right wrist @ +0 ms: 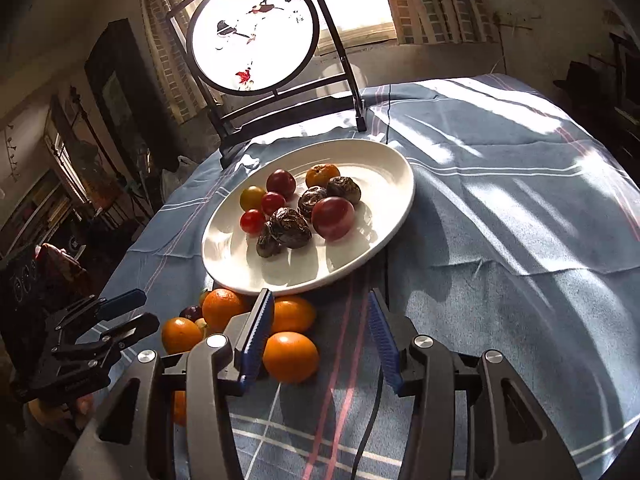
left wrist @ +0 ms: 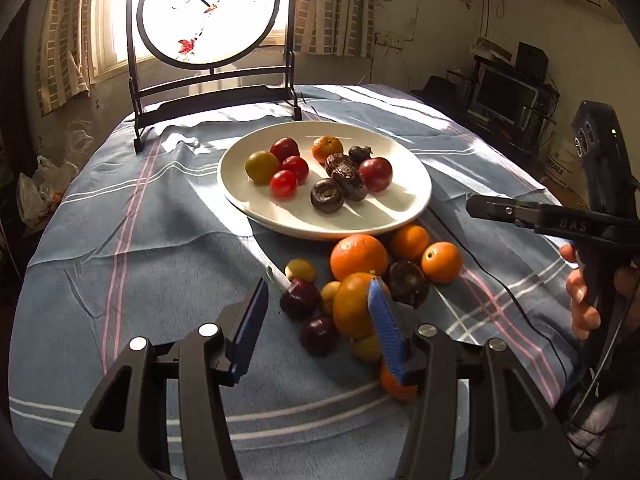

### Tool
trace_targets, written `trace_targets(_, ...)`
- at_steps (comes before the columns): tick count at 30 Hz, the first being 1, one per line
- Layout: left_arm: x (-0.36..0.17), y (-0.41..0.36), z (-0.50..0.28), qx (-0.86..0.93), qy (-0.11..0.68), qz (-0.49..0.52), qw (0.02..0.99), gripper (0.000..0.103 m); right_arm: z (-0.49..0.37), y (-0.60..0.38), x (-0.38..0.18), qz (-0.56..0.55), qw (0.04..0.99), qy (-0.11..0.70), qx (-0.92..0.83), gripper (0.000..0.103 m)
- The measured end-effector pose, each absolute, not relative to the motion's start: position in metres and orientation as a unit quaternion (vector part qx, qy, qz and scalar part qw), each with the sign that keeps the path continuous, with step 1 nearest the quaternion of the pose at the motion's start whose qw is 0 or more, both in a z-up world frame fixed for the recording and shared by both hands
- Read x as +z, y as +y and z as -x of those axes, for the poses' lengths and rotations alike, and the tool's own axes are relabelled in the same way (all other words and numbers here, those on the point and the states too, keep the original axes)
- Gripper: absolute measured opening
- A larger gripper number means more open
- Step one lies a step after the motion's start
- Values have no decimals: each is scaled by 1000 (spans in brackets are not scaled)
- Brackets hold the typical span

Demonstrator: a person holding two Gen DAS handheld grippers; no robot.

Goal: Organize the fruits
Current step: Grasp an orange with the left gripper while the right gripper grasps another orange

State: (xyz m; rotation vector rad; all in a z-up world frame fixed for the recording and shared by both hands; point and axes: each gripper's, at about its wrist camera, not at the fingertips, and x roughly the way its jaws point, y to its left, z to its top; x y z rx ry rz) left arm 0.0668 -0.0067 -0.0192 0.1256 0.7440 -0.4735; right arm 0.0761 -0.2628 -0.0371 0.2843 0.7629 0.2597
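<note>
Fruits (left wrist: 359, 258) are lying in a loose pile (oranges, dark plums, small yellow ones) on the table's blue cloth (left wrist: 160, 240), just beside the near rim of a white plate (left wrist: 240, 152) holding more fruit. Both the left gripper (left wrist: 318, 312) and right gripper (right wrist: 318, 334) are hovering with fingers spread, gripping nothing.

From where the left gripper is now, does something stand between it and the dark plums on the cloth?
Nothing visible does. The left gripper is open, and the dark plums lie on the tablecloth straight ahead between its fingers. An orange sits against the right finger's inner side, beside the plums, not in front of them.
</note>
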Motion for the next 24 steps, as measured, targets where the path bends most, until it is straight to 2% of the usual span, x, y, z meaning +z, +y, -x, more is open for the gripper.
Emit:
trace_targets(6, -42, -16, -19, -260, 380, -81, 884, 52, -52, -269, -47, -153, 907, 372, 126, 50)
trace_targets(11, -53, -34, -18, -258, 379, -87, 884, 52, -44, -263, -43, -141, 909, 369, 131, 50)
trace_targets(14, -61, -46, -27, -255, 385, -86, 883, 48, -46, -259, -45, -132, 908, 377, 130, 50)
trace_targets(17, -65, -55, -27, -260, 383, -89, 882, 37, -52, -251, -50, -118, 901, 397, 130, 50)
trace_targets(24, -51, -30, -16, -269, 369, -55, 888, 36, -71, -225, -53, -82, 898, 408, 141, 50)
